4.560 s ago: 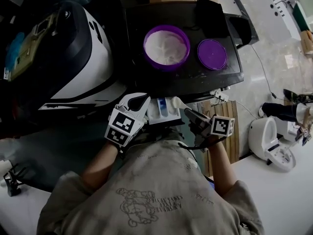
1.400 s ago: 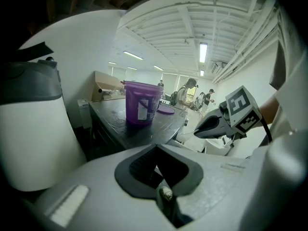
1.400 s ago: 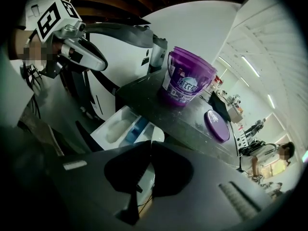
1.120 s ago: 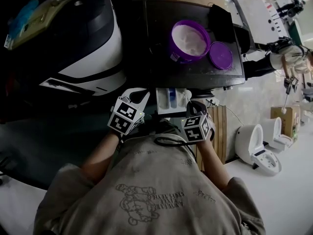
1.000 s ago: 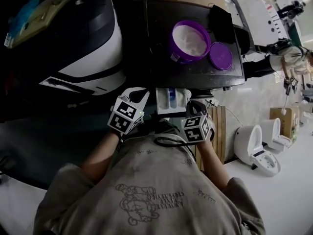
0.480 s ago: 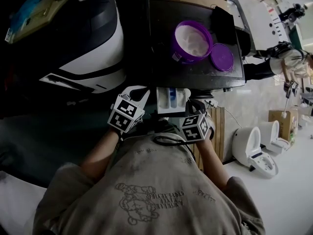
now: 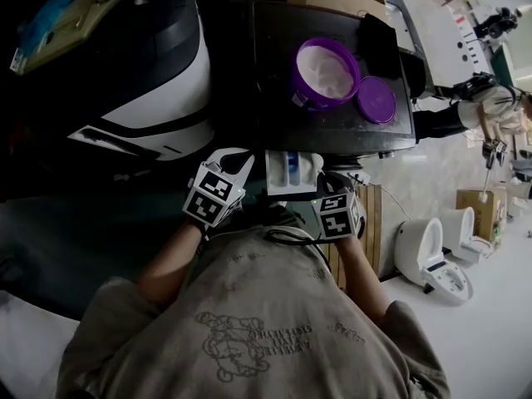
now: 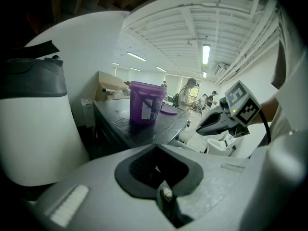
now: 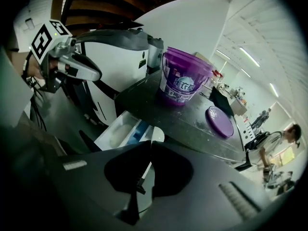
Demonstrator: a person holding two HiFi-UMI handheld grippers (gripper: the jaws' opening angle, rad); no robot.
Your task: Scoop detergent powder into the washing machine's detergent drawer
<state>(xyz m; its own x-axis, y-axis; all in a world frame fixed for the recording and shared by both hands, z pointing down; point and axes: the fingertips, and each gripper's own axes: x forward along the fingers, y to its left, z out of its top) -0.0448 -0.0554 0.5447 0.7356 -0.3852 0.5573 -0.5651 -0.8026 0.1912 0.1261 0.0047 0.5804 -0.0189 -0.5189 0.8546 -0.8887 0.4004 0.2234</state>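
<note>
Starting left: left claw (image 8: 155, 149) parked beside the open white plastic detergent drawer (image 7: 274, 177), same spot as a second ago and as several seconds back. Its two halves are pressed together with nothing between them. Not doing any work at this point.

Drawer sticks out from under the black tabletop (image 7: 274, 56), with a blue divider in the middle and a pale heap of powder (image 9: 119, 136) in its left compartment.

Main change is the right claw (image 9: 147, 147). Several seconds ago it reached toward the drawer's right corner, its tips showing in the head view. Over the last second it has turned so the marker cube faces up and drifted slightly right, closer to the body. It is clamped on the handle of what looks like a white plastic scoop (image 9: 155, 138); the rounded bowl sits at the drawer's right edge, just past the blue divider. Can't tell if the bowl still holds powder.

Further right and back: round purple plastic detergent tub (image 9: 185, 83) open on the tabletop, well filled with white powder, flat purple lid (image 7: 376, 100) lying just beside it. Neither has shifted on the tabletop; the apparent shift is the head camera.

Read: a load looks delivered, and the wrist turn fits tipping out or pulling back. Next is likely another trip to the tub or closing the drawer; unclear which.
</note>
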